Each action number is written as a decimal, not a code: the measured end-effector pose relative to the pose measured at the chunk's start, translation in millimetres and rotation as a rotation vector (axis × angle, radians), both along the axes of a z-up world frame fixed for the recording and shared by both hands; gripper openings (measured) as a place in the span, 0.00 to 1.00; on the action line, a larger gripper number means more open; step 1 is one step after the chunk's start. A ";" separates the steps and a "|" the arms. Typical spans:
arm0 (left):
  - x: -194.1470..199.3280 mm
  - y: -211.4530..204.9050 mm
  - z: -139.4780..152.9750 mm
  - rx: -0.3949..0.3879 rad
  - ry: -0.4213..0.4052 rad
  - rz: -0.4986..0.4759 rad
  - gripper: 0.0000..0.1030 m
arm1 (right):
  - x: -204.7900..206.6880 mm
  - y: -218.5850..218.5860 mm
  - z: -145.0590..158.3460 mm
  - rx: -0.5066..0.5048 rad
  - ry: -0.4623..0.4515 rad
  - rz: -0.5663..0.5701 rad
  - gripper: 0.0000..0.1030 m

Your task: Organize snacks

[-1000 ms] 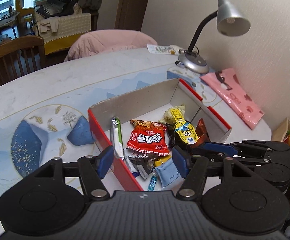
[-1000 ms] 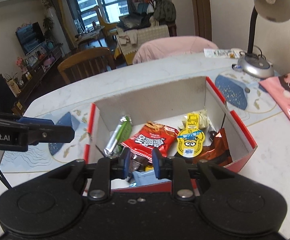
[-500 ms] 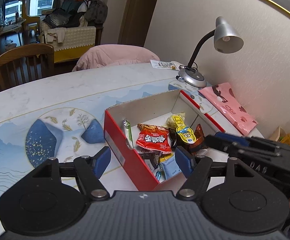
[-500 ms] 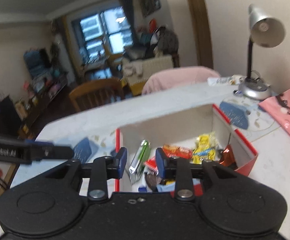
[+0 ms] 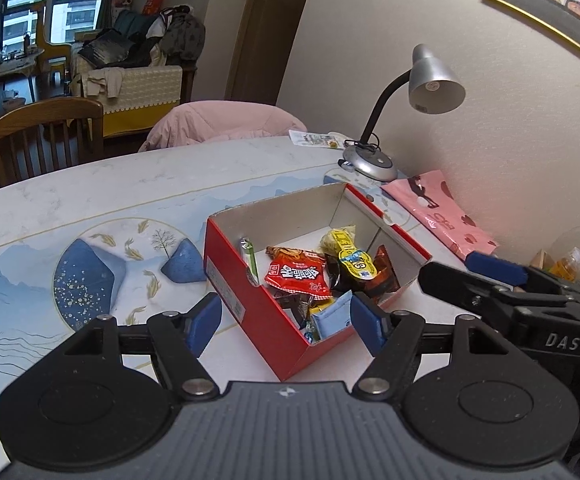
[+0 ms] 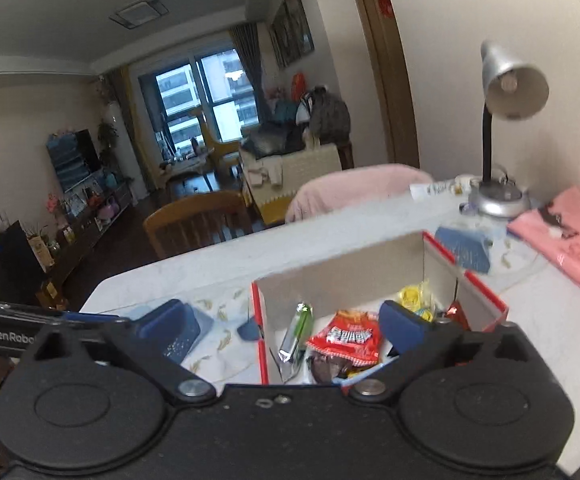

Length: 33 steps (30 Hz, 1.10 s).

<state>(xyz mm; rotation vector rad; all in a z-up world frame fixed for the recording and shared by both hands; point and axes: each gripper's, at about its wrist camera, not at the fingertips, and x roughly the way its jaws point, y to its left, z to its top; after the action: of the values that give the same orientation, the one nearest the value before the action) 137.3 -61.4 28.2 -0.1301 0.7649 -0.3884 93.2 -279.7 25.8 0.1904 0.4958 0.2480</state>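
Both tongs empty and spread wide: left tongs (image 5: 285, 322) hang above the near corner of the red box (image 5: 249, 300), right tongs (image 6: 290, 328) hover back from its near wall, jaws well apart. Box sits on the table (image 5: 89, 192) toward the right edge, near the wall, with lamp (image 5: 430, 80) and pink bag (image 5: 442, 216) beyond it. Snacks are all inside the box: red packet (image 5: 296, 276) in the middle, yellow minion pack (image 5: 354, 258) just beside it, green stick (image 5: 249, 258) leaning at the left wall, light blue pouch (image 5: 332, 318) at the near end, dark wrappers underneath. No loose snacks seen on the table, so the job looks near done, or only tidying within the box is left. If one more pick is meant, take the top item first, probably the red packet; come straight down, pinch a crimped edge, not the puffy middle. Keep tongs clear of the cardboard walls, as the box is light and could slide. Right wrist view is blurred, so detail there is unsure.
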 end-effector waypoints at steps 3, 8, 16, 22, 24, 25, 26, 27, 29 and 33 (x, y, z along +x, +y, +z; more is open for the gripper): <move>-5.9 0.5 3.5 -0.003 -0.021 0.005 0.77 | -6.4 3.9 2.7 -0.042 -0.036 -0.011 1.00; -15.0 0.0 10.3 0.016 -0.056 0.022 0.84 | -13.5 6.1 4.6 -0.067 -0.052 -0.067 1.00; -28.4 7.2 15.8 -0.009 -0.096 0.036 0.99 | -30.1 4.0 6.3 -0.019 -0.080 -0.099 1.00; -32.6 7.4 16.5 -0.003 -0.103 0.050 0.99 | -37.6 4.3 7.0 -0.004 -0.065 -0.076 1.00; -35.6 6.6 15.9 0.008 -0.104 0.049 0.99 | -40.2 7.2 7.1 -0.041 -0.058 -0.106 1.00; -37.0 5.7 15.3 0.017 -0.103 0.050 0.99 | -40.3 7.6 6.5 -0.048 -0.046 -0.115 1.00; -37.5 5.3 14.7 0.021 -0.098 0.049 0.99 | -40.4 7.1 5.7 -0.049 -0.036 -0.125 1.00; -38.4 5.3 13.8 0.018 -0.093 0.046 0.99 | -41.7 6.8 4.5 -0.047 -0.029 -0.142 1.00; -40.8 5.5 13.0 0.021 -0.094 0.046 0.99 | -46.4 4.9 1.2 -0.030 -0.031 -0.172 1.00; -44.4 4.2 12.0 0.045 -0.100 0.055 0.99 | -53.6 7.1 -4.8 -0.049 -0.024 -0.206 1.00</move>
<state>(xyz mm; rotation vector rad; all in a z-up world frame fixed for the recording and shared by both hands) 92.9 -57.2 40.2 -0.0885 0.6692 -0.3229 39.6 -272.6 21.0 0.1888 0.4548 0.0364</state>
